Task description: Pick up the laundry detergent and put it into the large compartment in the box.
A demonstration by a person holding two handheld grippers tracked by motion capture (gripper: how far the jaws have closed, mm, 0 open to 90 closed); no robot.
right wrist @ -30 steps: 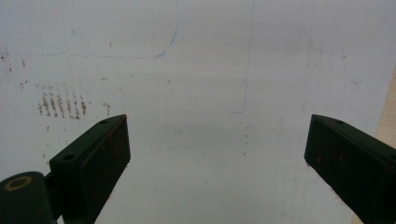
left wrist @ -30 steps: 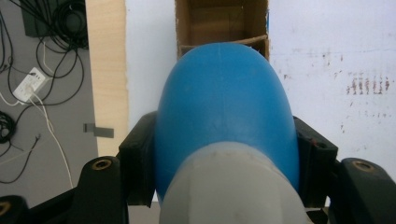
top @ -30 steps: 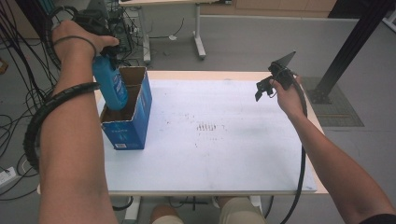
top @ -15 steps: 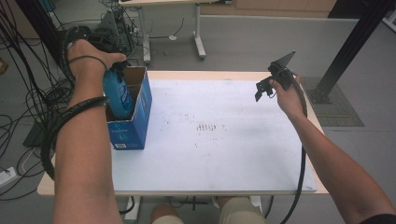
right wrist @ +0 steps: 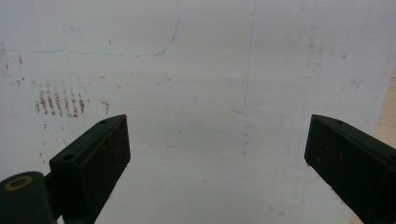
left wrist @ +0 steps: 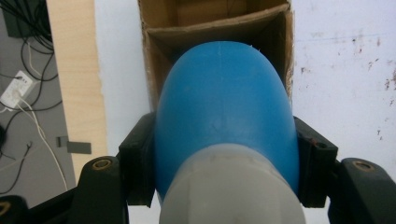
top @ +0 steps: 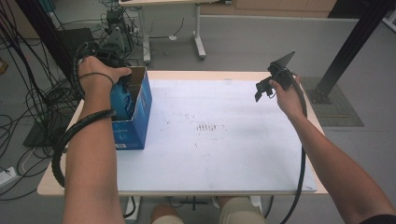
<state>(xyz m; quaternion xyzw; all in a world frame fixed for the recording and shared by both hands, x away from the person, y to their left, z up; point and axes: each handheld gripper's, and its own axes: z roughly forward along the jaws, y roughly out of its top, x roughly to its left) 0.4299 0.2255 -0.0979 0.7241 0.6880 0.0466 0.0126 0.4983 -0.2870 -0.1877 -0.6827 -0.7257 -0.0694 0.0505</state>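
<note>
Blue, smooth plastic makes the bottle (left wrist: 224,102) look rigid but slick, and its rounded body tapers toward a whitish cap end, so the left gripper (left wrist: 224,163) clamps it across the broad shoulder just above that cap, one black pad on each side. It hangs bottom-first partway inside the open cardboard box (top: 140,100) at the table's (top: 233,158) left edge, and judging by the one-handed carry it is probably light. Over the bare white surface, the right gripper (right wrist: 217,154) hangs spread wide and grasps nothing.

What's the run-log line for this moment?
left gripper: shut on blue bottle, inside cardboard box | right gripper: open, above table
</note>
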